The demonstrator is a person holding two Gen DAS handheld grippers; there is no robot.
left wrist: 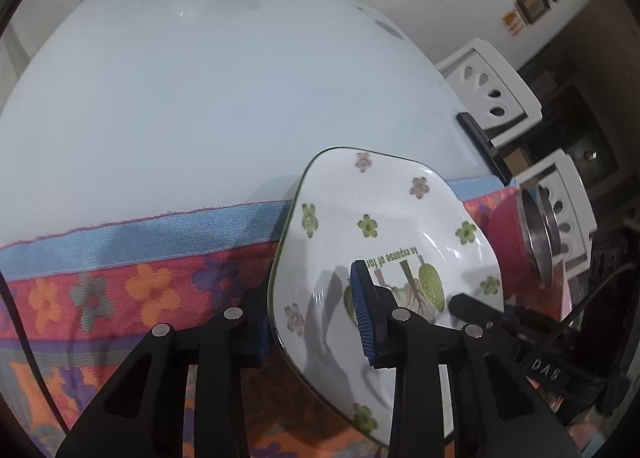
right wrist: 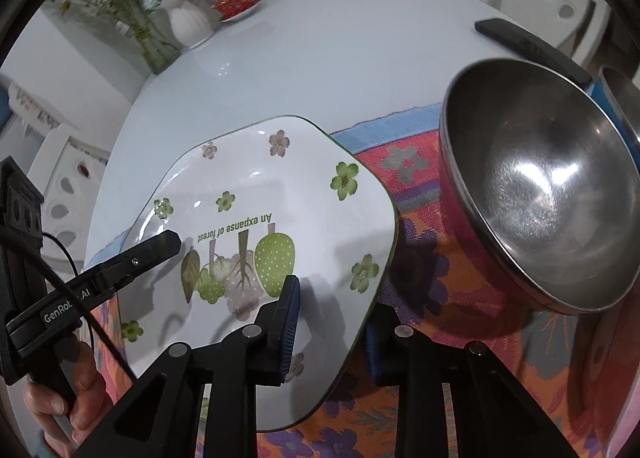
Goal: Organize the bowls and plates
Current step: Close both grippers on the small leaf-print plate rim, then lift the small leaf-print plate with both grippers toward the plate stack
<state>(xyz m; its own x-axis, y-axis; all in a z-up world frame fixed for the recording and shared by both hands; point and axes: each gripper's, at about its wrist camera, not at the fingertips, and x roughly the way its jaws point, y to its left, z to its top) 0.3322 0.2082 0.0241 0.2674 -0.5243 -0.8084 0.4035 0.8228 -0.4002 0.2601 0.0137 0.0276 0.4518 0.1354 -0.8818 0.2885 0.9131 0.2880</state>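
A square white plate (left wrist: 384,217) printed with green flowers and trees lies over the far edge of a floral cloth (left wrist: 120,290). My left gripper (left wrist: 312,310) is shut on its left rim, one pad inside the dish and the other outside under the edge. My right gripper (right wrist: 332,322) is shut on the plate (right wrist: 280,185) at its near right rim in the same way. The left gripper's finger (right wrist: 152,250) shows in the right wrist view, resting on the plate. A steel bowl with a red outside (right wrist: 540,197) stands just right of the plate, tilted toward the camera.
A second steel bowl (right wrist: 624,97) peeks in behind the first. A black flat device (right wrist: 520,41) lies on the glossy white table (left wrist: 200,97). At the far end stand a white vase of flowers (right wrist: 188,23) and a red lidded cup (right wrist: 236,1). White chairs (left wrist: 492,89) line the right side.
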